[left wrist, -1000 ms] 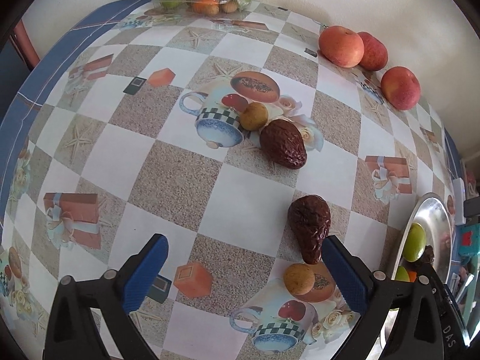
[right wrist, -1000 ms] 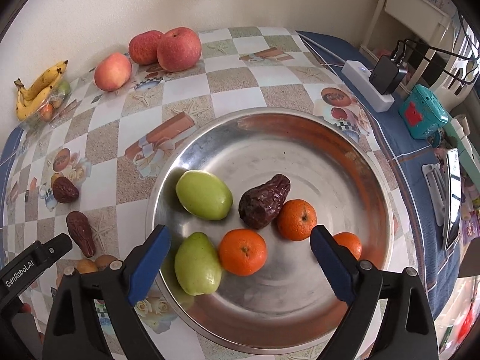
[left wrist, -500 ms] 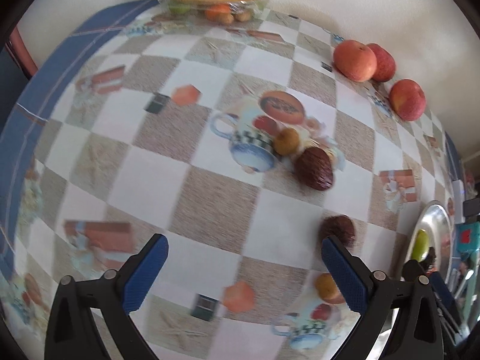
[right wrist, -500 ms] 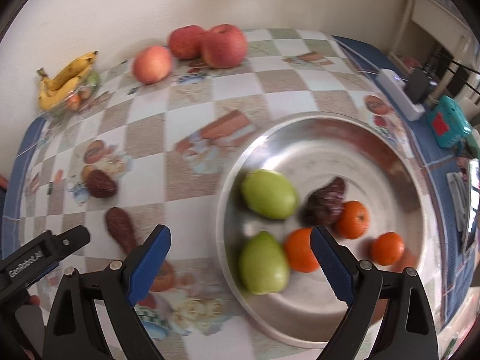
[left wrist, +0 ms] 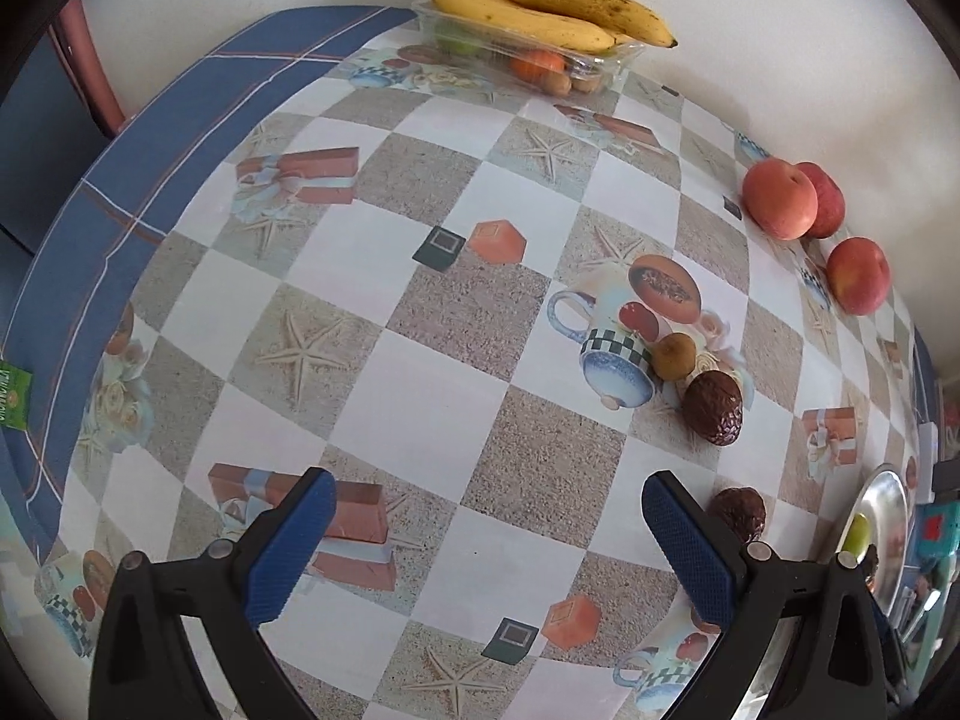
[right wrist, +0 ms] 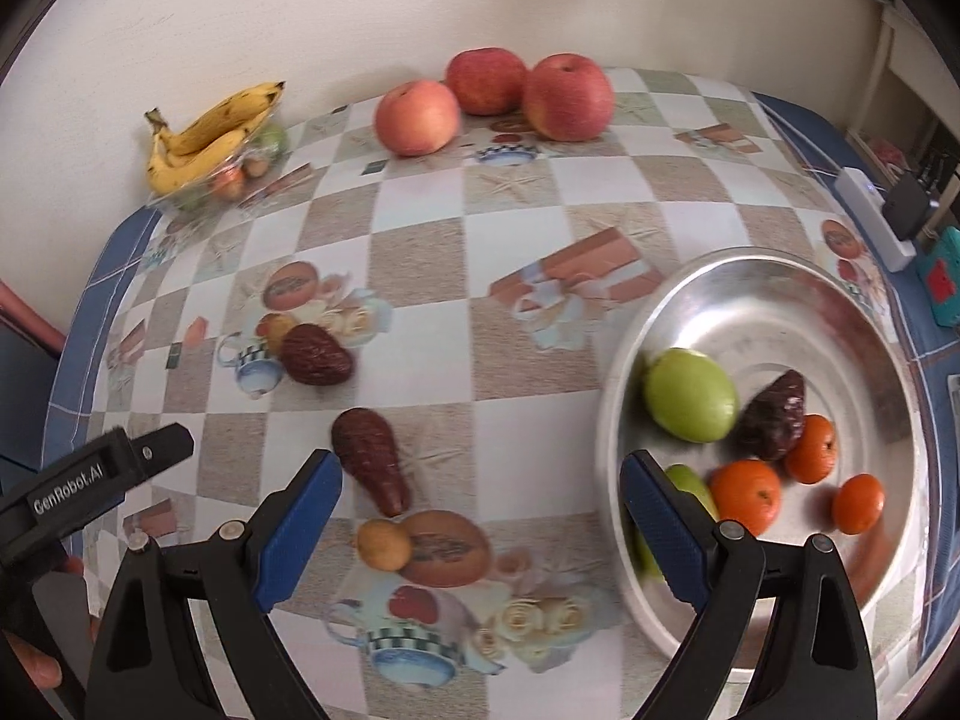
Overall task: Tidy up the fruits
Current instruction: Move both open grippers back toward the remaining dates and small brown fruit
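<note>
In the right wrist view my right gripper (right wrist: 480,480) hangs open over the tablecloth, holding nothing. A long dark brown fruit (right wrist: 372,459) lies by its left finger, with a small tan fruit (right wrist: 384,543) below it. A rounder brown fruit (right wrist: 315,354) lies further off. The metal bowl (right wrist: 750,282) at right holds green fruits (right wrist: 690,394), a brown fruit (right wrist: 774,420) and oranges (right wrist: 747,495). My left gripper (left wrist: 489,492) is open over bare cloth. One brown fruit (left wrist: 714,408) and a tan fruit (left wrist: 673,355) lie to its far right; another brown fruit (left wrist: 738,513) peeks from behind its right finger.
Three apples (right wrist: 417,117) line the wall at the back. Bananas (right wrist: 210,138) rest on a clear plastic tray (left wrist: 576,60) of small fruit in the far corner. A power strip (right wrist: 870,216) and a teal gadget (right wrist: 942,282) sit beyond the bowl. The table's blue border (left wrist: 120,192) runs along the left.
Both grippers have moved left across the table. The bowl slid from under the right gripper to the right side of its view; the brown fruits drifted right in the left wrist view. Jaws unchanged.
</note>
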`<state>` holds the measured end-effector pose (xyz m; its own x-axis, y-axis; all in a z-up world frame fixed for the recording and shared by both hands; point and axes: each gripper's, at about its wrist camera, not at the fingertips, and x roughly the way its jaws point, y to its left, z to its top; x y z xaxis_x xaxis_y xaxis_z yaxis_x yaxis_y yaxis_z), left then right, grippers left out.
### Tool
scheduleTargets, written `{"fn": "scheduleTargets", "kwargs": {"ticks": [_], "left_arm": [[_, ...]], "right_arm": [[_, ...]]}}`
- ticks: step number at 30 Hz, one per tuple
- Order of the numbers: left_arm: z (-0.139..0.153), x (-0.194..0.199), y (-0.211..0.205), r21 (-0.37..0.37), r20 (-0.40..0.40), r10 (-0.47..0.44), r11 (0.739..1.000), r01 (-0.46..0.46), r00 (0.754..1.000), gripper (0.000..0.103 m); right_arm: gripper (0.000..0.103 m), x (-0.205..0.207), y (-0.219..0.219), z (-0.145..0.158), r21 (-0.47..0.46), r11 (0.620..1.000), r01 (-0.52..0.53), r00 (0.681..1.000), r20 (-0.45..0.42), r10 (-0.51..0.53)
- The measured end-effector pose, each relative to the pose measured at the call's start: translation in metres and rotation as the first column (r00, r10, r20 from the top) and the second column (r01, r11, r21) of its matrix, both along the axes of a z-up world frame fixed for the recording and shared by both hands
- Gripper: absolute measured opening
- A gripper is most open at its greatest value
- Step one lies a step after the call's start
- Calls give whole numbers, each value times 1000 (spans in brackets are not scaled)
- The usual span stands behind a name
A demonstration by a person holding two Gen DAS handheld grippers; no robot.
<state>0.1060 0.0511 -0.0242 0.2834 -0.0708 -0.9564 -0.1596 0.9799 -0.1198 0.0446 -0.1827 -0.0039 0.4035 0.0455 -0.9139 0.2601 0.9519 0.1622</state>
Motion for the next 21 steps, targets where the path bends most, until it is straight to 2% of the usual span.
{"fn": "scheduleTargets", "kwargs": {"ticks": [5,9,13,18,21], "left_arm": [[-18,5,-12,-4,-54,-38,999,38,998,103],[-33,7,-16,16,-97,-53,998,54,994,103],[-43,10,-14,15,-122,-36,999,39,992,103],[-48,13,-5,12,-127,-5,1000,6,992,103],[-47,14,0,13,-122,8,1000,-6,992,103]], "right_arm": [[94,2,11,-4,6,1000,-29,999,-15,29],[94,3,17,-16,16,998,-53,996,-70,54],[94,3,23,-29,2,996,-84,989,-121,84],[94,1,30,-33,-42,992,-119,985,-127,113],[90,0,31,-33,-38,991,-130,984,-126,125]]}}
